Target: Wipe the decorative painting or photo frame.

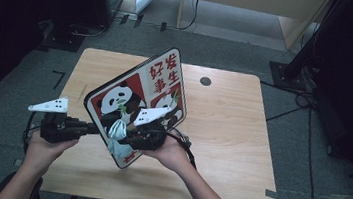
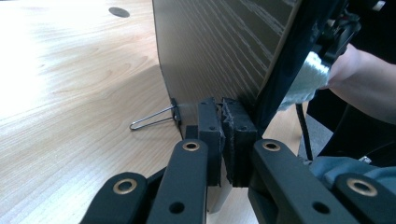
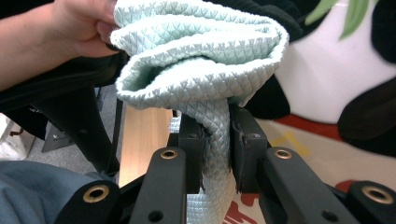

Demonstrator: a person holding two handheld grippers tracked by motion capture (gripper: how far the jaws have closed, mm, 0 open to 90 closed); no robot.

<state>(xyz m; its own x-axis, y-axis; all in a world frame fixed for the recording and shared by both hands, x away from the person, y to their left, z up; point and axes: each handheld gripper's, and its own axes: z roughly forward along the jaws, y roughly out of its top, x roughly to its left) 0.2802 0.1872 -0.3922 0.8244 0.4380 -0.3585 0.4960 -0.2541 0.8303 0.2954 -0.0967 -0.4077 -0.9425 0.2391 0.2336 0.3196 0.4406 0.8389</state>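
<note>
a stiff, light-looking panda board [image 1: 136,100] stands tilted on the surface [image 1: 225,135], left tongs [image 2: 223,123] clamped on its lower edge, right tongs [image 3: 217,154] pinching a soft, floppy cloth [image 3: 201,60] against its printed face, best gripped by its bunched middle.

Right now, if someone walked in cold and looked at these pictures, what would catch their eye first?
Most striking is the panda board, printed in red, black and white, held tilted up on edge over the middle of the wooden table. The left gripper clamps its near edge, and the right gripper presses a pale green quilted cloth against the printed face. Behind the board, a wire clip juts from its lower edge.
</note>
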